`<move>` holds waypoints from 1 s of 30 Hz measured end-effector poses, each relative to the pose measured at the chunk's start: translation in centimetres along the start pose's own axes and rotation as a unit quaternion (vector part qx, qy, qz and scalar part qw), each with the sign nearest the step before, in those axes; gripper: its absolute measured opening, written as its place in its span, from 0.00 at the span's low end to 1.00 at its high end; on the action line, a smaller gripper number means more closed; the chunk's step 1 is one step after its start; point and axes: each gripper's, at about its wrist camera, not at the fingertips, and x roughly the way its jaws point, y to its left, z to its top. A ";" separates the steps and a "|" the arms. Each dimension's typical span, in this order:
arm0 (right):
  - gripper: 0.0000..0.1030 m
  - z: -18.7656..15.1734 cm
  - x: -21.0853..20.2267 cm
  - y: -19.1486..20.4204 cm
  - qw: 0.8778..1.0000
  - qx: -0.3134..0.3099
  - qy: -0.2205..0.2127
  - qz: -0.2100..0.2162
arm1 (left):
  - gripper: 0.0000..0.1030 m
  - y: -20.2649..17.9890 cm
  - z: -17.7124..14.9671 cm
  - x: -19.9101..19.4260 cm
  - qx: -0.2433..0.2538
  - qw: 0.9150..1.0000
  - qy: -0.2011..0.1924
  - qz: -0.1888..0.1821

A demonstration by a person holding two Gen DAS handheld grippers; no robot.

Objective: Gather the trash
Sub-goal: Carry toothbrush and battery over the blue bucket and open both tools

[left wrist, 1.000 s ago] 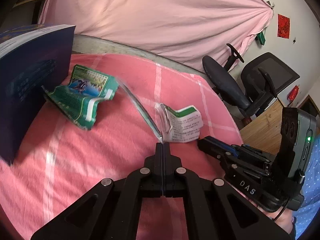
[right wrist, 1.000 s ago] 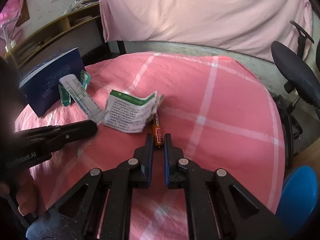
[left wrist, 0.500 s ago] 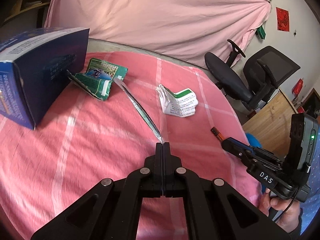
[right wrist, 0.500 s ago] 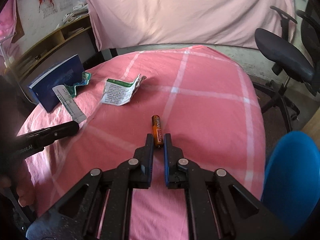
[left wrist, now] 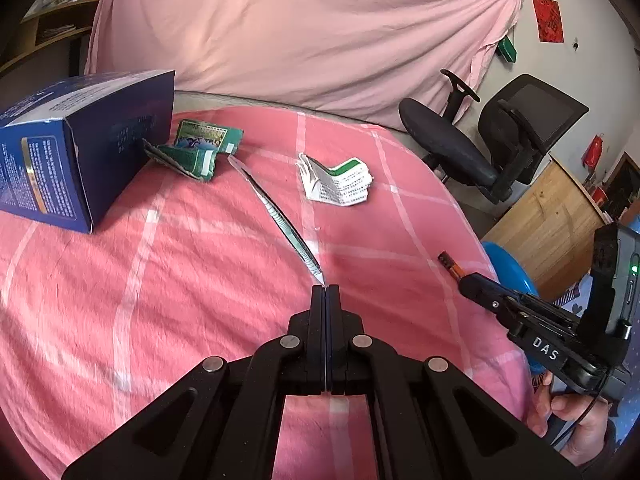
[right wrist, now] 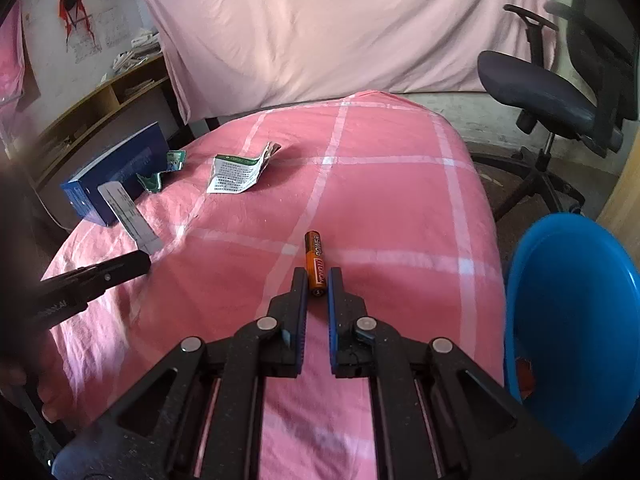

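My left gripper (left wrist: 326, 289) is shut on a flat white paper strip (left wrist: 276, 220), held edge-on above the pink checked cloth; it also shows in the right wrist view (right wrist: 128, 216). My right gripper (right wrist: 317, 276) is shut on an orange battery (right wrist: 314, 262), seen in the left wrist view (left wrist: 450, 265) too. A crumpled white-and-green leaflet (left wrist: 340, 184) and a green wrapper (left wrist: 196, 148) lie on the cloth further back. A blue bin (right wrist: 572, 320) stands at the table's right edge.
A dark blue box (left wrist: 76, 152) stands at the left of the round table (right wrist: 400, 200). Office chairs (left wrist: 480, 140) stand to the right beyond the table. A pink curtain hangs behind. A wooden shelf (right wrist: 100, 104) is at the far left.
Both grippers have pulled back from the leaflet toward the near edge, each carrying its item. The blue bin has come further into the right wrist view.
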 end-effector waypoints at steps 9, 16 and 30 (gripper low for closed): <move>0.23 -1.7 -1.5 0.0 0.999 0.021 -0.024 0.005 | 0.00 -0.4 -0.6 -0.5 -0.001 1.000 -0.021 -0.005; 0.23 -2.2 -1.9 0.1 0.999 0.027 -0.033 0.009 | 0.00 -1.1 -1.4 -0.2 0.016 1.000 -0.019 -0.011; 0.23 -2.4 -2.7 0.6 0.998 0.022 -0.056 0.017 | 0.00 -1.6 -1.4 -1.2 0.053 0.997 -0.062 0.007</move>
